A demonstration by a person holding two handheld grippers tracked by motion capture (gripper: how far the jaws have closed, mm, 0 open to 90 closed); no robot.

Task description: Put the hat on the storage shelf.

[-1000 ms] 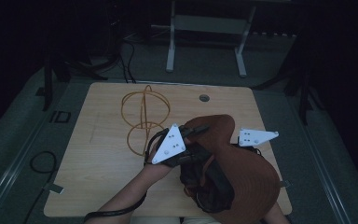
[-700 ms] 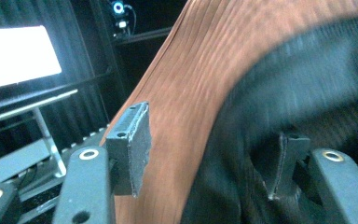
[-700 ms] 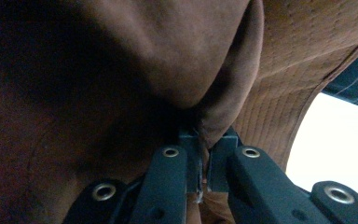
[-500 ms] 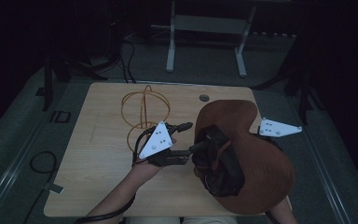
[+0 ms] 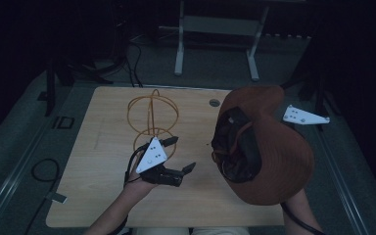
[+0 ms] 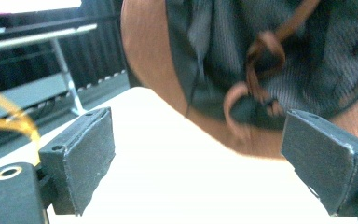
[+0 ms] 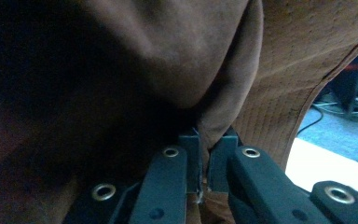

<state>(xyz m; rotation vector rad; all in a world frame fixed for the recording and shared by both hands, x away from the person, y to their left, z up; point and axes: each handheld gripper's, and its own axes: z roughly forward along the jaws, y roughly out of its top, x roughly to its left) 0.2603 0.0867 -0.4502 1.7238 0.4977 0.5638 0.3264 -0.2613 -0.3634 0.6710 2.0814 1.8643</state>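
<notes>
A brown wide-brimmed hat [image 5: 279, 161] with a dark lining and a brown cord [image 6: 261, 51] hangs over the table's right side, its inside turned toward the left. My right gripper [image 7: 208, 140] is shut on a fold of the hat's brim [image 7: 223, 93]; its grey plate [image 5: 303, 116] shows behind the hat. My left gripper [image 5: 182, 154] is left of the hat and apart from it. Its jaws have just been opening and stand open [image 6: 205, 163] with nothing between them. An orange wire stand [image 5: 152, 117] rises just behind the left gripper.
The wooden table [image 5: 103, 196] has a round hole [image 5: 214, 103] near its far edge. White frame legs [image 5: 215, 44] stand on the floor beyond it. A cable loop [image 5: 44, 171] lies on the floor at the left.
My left gripper has let go of the hat, opened wide and moved left and down. My right gripper has carried the hat up and to the right.
</notes>
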